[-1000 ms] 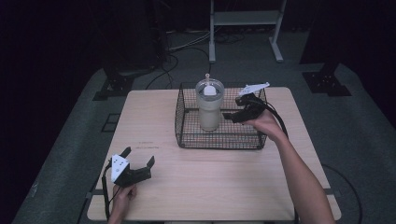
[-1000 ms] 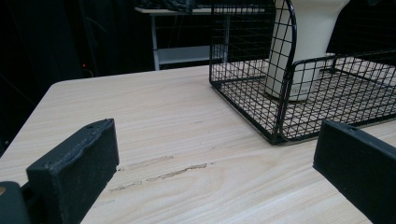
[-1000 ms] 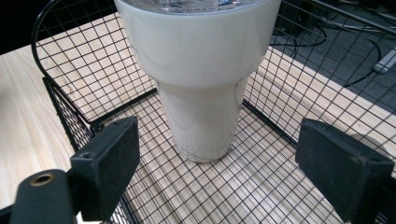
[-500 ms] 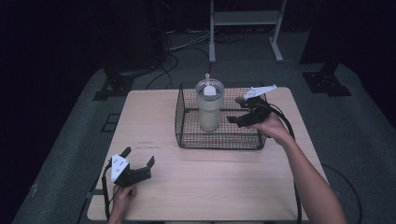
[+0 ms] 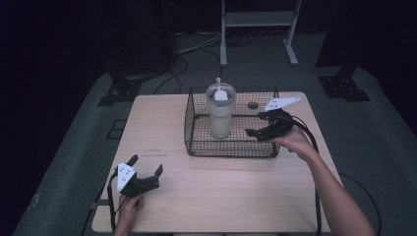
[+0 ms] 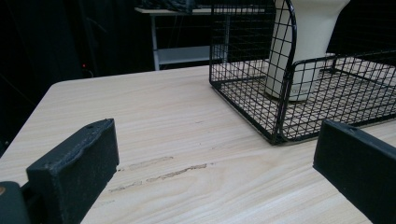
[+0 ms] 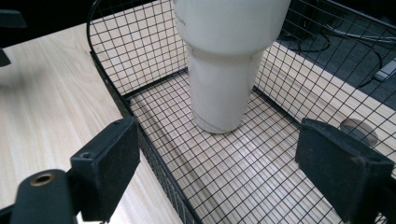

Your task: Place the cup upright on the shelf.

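A cream tumbler (image 5: 220, 112) stands upright in the wire basket (image 5: 196, 145). The right gripper (image 5: 256, 129) hovers over the basket's right end, jaws wide apart and empty. The left gripper (image 5: 145, 166) is likewise apart, empty.

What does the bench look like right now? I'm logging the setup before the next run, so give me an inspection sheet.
Surface: pale wooden table, scuffed near the left gripper.
Job's things: white tumbler upright inside the black wire basket.
Clutter: nothing seen.
Grippers: left gripper open, low at the table's near left; right gripper open at the basket's right end, facing the tumbler.
Cables: one trails from each gripper; more on the floor behind.
Surroundings: dark room, grey floor, metal stand.
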A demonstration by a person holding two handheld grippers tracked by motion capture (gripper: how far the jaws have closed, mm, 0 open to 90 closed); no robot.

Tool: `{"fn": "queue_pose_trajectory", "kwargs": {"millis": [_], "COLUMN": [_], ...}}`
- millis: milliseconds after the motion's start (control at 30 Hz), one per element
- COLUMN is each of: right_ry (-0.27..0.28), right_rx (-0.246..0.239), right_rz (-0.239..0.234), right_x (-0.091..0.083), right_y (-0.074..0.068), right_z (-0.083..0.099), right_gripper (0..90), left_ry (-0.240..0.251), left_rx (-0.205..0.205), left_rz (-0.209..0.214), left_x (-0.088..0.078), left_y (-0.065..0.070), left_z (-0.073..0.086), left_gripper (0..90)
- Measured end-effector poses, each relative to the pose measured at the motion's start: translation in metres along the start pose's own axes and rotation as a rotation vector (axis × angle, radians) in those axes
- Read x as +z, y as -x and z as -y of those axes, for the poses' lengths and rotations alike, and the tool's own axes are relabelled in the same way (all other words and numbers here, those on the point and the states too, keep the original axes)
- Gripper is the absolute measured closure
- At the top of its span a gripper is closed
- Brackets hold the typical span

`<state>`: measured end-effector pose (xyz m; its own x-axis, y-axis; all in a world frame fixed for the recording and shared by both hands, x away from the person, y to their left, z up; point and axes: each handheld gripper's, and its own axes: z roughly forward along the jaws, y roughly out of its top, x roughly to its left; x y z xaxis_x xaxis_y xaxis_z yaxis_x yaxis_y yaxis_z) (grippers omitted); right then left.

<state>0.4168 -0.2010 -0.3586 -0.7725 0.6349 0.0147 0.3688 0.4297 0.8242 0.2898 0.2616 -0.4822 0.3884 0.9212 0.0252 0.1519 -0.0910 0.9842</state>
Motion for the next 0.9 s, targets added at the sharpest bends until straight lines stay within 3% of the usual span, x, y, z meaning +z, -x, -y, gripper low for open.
{"fn": "queue_pose_trajectory", "kwargs": {"millis": [900], "right_ry": [0.03], "right_rx": [0.008], "right_rz": [-0.015], "right_x": [-0.033], "right_y": [-0.016], "right_z": [0.039], "right_gripper": [13.3], "left_ry": [-0.001], "left_rx": [0.003], "left_rz": [0.0], "left_x": [0.0], "left_y": [0.0], "left_z": [0.0], "left_gripper": [0.0]}}
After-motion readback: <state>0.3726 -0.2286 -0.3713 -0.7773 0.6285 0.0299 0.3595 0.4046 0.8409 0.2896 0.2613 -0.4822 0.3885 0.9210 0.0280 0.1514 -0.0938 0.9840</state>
